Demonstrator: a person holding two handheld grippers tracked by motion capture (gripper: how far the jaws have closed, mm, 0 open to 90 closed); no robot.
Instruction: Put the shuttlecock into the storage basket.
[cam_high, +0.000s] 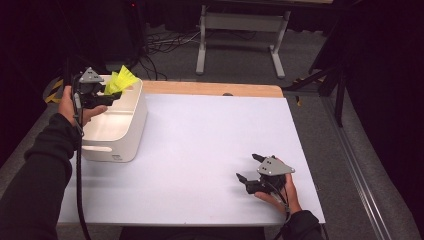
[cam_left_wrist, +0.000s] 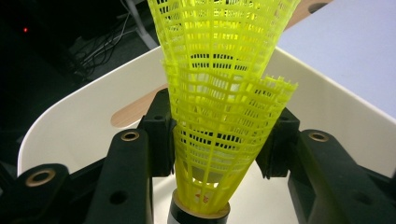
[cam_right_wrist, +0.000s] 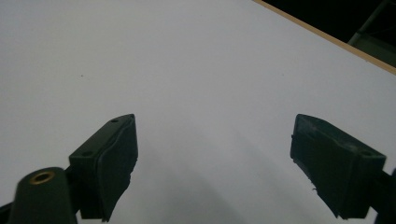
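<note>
Shuttlecock yellow plastic mesh; bin smooth white plastic; table matt.

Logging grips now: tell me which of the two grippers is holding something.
The left gripper, over the white bin at the table's left: its jaws clamp stacked yellow shuttlecocks. The right gripper rests on the bare table, jaws spread, nothing between them.

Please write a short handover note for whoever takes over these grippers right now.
Left hand-held gripper: shut on two nested yellow shuttlecocks, held over the white bin at the table's left.
Right hand-held gripper: open, empty, resting low over the white table.
Done: shuttlecocks picked up and brought to the bin.
Left: likely lower and release them inside, then pull the gripper clear.
</note>
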